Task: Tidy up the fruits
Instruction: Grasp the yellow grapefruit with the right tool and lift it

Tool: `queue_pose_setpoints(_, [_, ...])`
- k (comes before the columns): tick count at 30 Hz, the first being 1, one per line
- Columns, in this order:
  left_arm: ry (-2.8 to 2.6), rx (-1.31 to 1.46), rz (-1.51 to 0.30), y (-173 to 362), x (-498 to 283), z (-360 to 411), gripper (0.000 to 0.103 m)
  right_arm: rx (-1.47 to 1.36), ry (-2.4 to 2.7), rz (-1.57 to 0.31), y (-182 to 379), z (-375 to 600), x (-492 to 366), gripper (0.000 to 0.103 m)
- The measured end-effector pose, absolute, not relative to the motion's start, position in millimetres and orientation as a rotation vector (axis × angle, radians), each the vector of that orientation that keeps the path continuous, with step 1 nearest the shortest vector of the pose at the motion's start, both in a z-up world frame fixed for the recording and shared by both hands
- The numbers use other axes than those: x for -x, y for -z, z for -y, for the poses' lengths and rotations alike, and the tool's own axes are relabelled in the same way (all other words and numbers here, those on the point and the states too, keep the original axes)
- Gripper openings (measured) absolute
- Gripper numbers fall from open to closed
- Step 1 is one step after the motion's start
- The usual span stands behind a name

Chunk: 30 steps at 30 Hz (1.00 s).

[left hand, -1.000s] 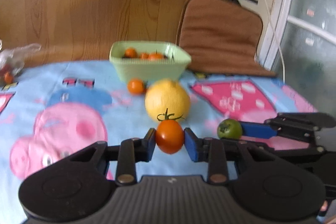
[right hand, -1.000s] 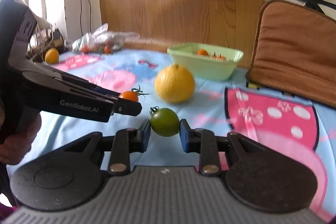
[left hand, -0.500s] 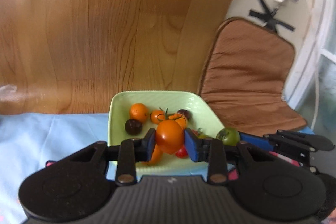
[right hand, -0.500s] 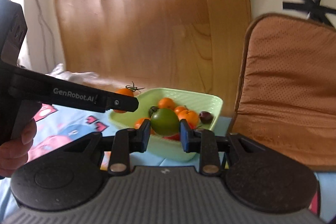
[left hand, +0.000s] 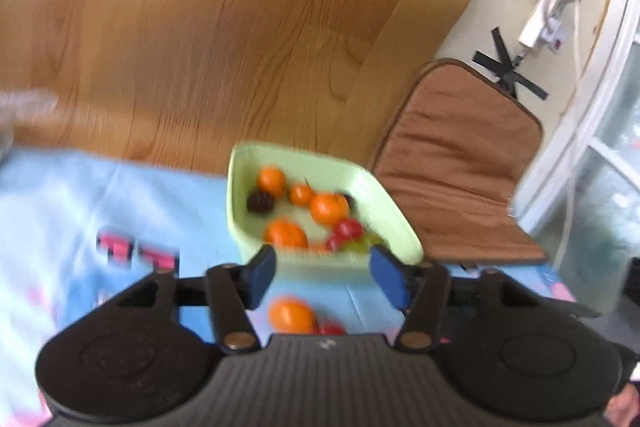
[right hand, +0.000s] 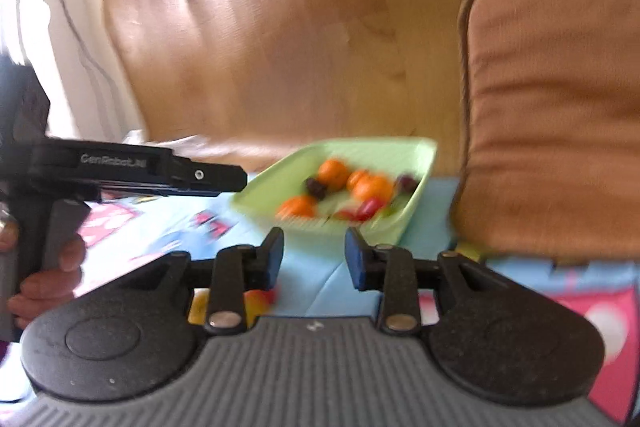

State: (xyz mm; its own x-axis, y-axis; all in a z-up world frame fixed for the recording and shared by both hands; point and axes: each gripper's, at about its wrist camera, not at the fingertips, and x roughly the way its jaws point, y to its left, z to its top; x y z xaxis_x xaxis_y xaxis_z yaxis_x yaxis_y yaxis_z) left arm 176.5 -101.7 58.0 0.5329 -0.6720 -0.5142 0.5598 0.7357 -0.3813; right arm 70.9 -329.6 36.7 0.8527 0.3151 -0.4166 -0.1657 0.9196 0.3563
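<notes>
Before the bowl (left hand: 400, 223), both grippers parted.

A pale green plastic basket (left hand: 396, 215) with a ribbed wall sits before glossy wood panelling (left hand: 200, 27) and a matt brown cloth cushion (left hand: 460, 167).

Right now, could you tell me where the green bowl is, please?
In the left wrist view the green bowl sits centre frame on the blue cloth, just left of the brown cushion.

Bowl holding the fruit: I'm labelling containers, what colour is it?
Pale green bowl, clearest in the left wrist view.
</notes>
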Motion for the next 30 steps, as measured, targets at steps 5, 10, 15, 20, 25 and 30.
queue_pose_setpoints(5, [0.750,0.262,-0.757,-31.7,-153.6,89.7,0.091,-0.183,-0.307,-0.481,-31.0,299.0,-44.0,0.077])
queue_pose_setpoints(10, [0.757,0.313,-0.822,-14.2,-149.3,91.3,0.079,-0.051,-0.331,-0.546,-18.8,266.3,-52.6,0.074])
queue_pose_setpoints(15, [0.790,0.313,-0.812,-23.8,-127.0,90.1,0.056,-0.084,-0.279,-0.580,-21.1,260.0,-44.3,0.066])
queue_pose_setpoints(20, [0.825,0.273,-0.787,-32.9,-85.9,83.7,0.055,-0.038,-0.273,-0.557,-28.5,251.1,-1.5,0.066])
queue_pose_setpoints(25, [0.836,0.258,-0.797,-23.1,-59.0,79.7,0.057,0.005,-0.277,-0.583,-22.0,240.6,26.1,0.066])
queue_pose_setpoints(30, [0.822,0.244,-0.783,-23.6,-51.6,75.2,0.069,0.028,-0.251,-0.557,-16.2,234.4,28.9,0.067])
